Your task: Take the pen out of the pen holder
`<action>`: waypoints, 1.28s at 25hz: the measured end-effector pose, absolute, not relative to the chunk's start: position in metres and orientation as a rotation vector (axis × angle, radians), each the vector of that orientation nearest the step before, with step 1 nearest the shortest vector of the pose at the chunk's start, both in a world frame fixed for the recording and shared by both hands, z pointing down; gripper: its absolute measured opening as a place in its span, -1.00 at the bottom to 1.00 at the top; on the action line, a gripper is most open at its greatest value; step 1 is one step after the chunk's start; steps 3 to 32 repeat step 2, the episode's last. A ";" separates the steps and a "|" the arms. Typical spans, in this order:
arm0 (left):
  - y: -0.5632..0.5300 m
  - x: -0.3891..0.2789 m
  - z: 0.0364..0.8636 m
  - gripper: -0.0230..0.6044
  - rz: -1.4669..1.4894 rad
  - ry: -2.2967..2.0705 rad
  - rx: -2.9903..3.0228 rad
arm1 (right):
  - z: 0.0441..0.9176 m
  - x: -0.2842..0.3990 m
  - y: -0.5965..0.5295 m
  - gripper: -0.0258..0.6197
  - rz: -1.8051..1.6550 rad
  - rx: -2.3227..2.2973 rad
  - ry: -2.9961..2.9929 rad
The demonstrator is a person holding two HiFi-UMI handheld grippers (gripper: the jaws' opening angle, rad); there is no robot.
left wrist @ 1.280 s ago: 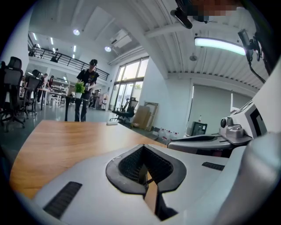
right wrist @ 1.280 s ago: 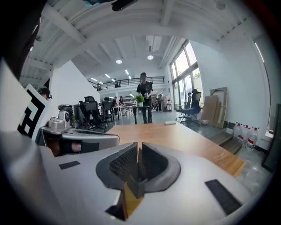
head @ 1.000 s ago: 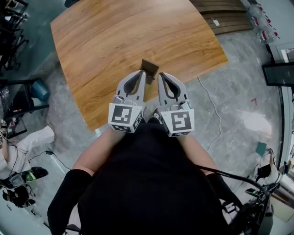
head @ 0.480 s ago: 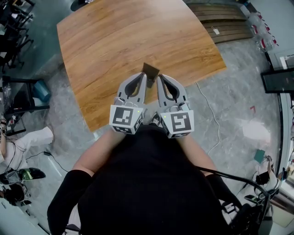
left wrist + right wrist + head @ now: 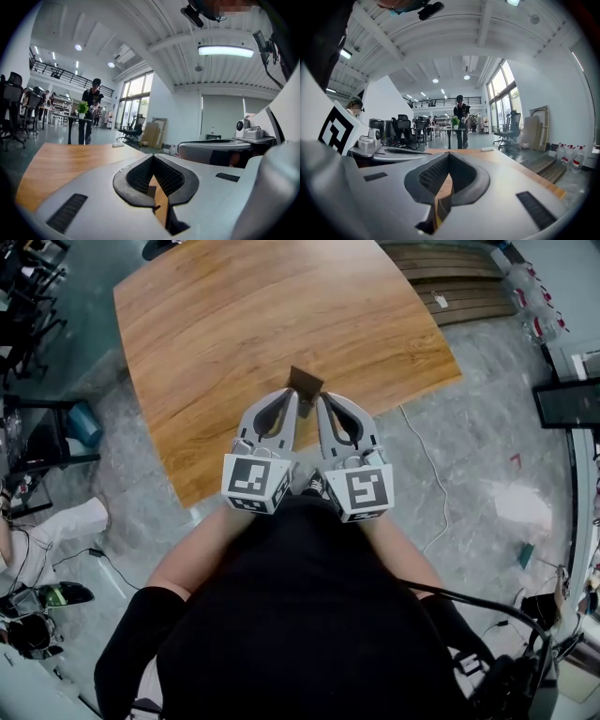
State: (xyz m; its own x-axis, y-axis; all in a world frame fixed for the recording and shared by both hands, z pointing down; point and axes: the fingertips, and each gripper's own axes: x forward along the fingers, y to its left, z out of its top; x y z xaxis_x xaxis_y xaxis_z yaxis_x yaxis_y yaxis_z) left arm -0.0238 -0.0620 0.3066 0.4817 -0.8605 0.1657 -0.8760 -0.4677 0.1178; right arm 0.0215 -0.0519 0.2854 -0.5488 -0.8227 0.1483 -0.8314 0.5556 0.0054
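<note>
A small brown pen holder (image 5: pixel 306 382) stands on the wooden table (image 5: pixel 234 324) near its front edge. I cannot make out a pen in it. My left gripper (image 5: pixel 292 396) and right gripper (image 5: pixel 321 399) are side by side, tips just short of the holder and pointing at it. Both are shut with nothing in them. In the left gripper view the left gripper (image 5: pixel 152 154) has its tips together, and a brown sliver shows through the gap behind them. The right gripper view shows the right gripper (image 5: pixel 449 152) the same way.
Black chairs (image 5: pixel 28 296) and a teal bin (image 5: pixel 82 423) stand to the left of the table. A cable (image 5: pixel 427 465) runs over the grey floor at the right, and wooden boards (image 5: pixel 459 282) lie at the top right. A person (image 5: pixel 92 110) stands far beyond the table.
Both grippers stay side by side before the pen holder. Only the head view has shifted slightly.
</note>
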 end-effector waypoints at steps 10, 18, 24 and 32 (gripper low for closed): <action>-0.063 -0.025 0.308 -0.91 0.127 -1.503 2.542 | 0.286 0.020 -0.052 -0.88 0.095 1.412 -2.650; -0.063 -0.025 0.308 -0.91 0.127 -1.503 2.542 | 0.286 0.020 -0.052 -0.88 0.095 1.412 -2.650; -0.063 -0.025 0.308 -0.91 0.127 -1.503 2.542 | 0.286 0.020 -0.052 -0.88 0.095 1.412 -2.650; -0.063 -0.025 0.308 -0.91 0.127 -1.503 2.542 | 0.286 0.020 -0.052 -0.88 0.095 1.412 -2.650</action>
